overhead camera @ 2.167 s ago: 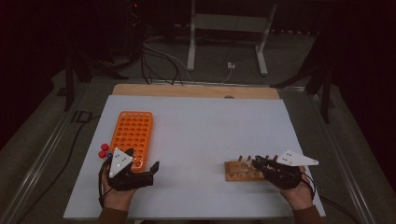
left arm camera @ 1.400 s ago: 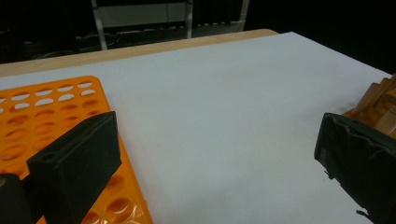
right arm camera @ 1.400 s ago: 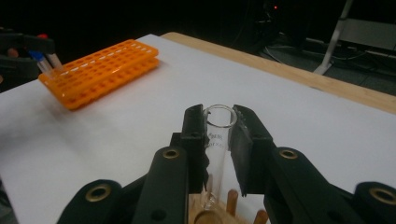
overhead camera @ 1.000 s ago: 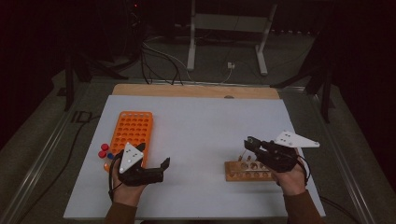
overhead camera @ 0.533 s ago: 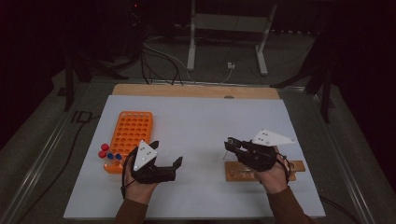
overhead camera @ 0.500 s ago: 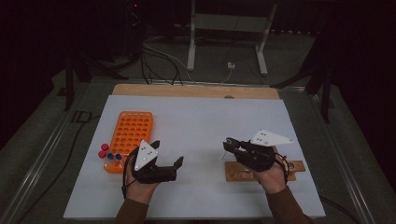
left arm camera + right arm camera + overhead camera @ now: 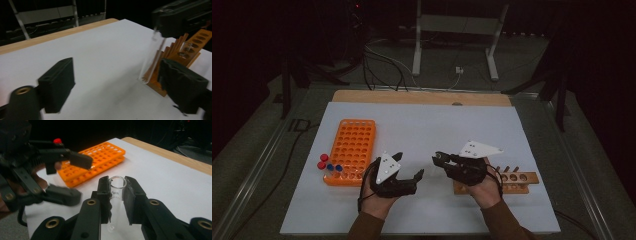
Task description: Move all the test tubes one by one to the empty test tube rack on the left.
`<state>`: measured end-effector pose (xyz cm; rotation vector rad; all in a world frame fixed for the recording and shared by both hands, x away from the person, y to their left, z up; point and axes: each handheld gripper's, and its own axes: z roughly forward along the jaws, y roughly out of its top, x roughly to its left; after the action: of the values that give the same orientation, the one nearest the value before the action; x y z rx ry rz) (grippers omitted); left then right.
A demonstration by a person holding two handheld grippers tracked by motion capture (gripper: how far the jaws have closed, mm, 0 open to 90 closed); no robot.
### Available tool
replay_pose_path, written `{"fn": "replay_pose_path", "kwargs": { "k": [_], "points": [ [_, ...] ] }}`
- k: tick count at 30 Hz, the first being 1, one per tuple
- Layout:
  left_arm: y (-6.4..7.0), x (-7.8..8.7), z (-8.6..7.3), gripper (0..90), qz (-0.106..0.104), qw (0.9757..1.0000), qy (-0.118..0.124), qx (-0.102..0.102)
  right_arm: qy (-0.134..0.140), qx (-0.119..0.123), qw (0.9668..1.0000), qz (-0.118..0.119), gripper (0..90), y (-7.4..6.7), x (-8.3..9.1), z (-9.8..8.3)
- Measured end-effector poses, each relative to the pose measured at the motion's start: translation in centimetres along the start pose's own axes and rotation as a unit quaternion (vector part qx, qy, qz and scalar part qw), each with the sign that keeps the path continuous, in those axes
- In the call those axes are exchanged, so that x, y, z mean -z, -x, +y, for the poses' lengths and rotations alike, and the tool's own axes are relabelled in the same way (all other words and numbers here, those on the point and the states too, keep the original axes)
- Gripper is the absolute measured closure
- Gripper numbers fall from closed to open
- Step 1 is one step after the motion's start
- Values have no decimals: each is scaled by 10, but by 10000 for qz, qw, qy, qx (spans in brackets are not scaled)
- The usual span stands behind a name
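Both hands have drifted toward the table's middle, off their racks. Right gripper (image 7: 438, 158) is clenched on a clear glass test tube (image 7: 117, 195), lifted beside the wooden rack (image 7: 517, 182). Left gripper (image 7: 408, 166), its jaws just narrowing with nothing between them, faces it near the orange rack (image 7: 352, 150).

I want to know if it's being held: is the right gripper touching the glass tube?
Touching. The right gripper view shows the right gripper with both pads pressed against the glass tube.

White table top (image 7: 422, 125) with wooden strip at far edge. Orange tube rack (image 7: 350, 150) lay on left, red and blue caps (image 7: 327, 164) beside it. Wooden tube rack (image 7: 514, 181) lay on right.
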<state>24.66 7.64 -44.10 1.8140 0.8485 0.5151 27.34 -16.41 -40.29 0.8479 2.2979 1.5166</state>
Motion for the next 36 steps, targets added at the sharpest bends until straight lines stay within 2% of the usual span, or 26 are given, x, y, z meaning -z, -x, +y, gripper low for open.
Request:
{"fn": "replay_pose_path", "kwargs": {
  "k": [4,8,13,16,18,25,31,36],
  "points": [
    [4,-3,-2,270,-92,9999,-35,-43,-20,31,9999,96,765,-7,-7,1],
    [8,-6,-2,461,-384,9992,-57,-121,-32,55,9998,179,765,-11,-12,3],
    [11,-8,-2,644,-569,9982,-88,-161,-71,104,9996,268,765,-17,-17,3],
    [12,-8,-2,731,-604,9979,-91,-207,-81,102,9995,285,765,-19,-18,3],
    [12,-8,-3,754,-600,9978,-108,-272,-79,92,9995,296,765,-19,-19,2],
    [13,-7,-4,764,-572,9979,-67,-311,-70,85,9994,336,739,-19,-18,2],
    [7,-4,-5,765,-412,9988,-46,-253,44,-31,9991,415,453,-15,-14,3],
    [-5,5,-9,765,-202,9997,-45,-141,117,-133,9996,205,323,-7,-6,0]
  ]
}}
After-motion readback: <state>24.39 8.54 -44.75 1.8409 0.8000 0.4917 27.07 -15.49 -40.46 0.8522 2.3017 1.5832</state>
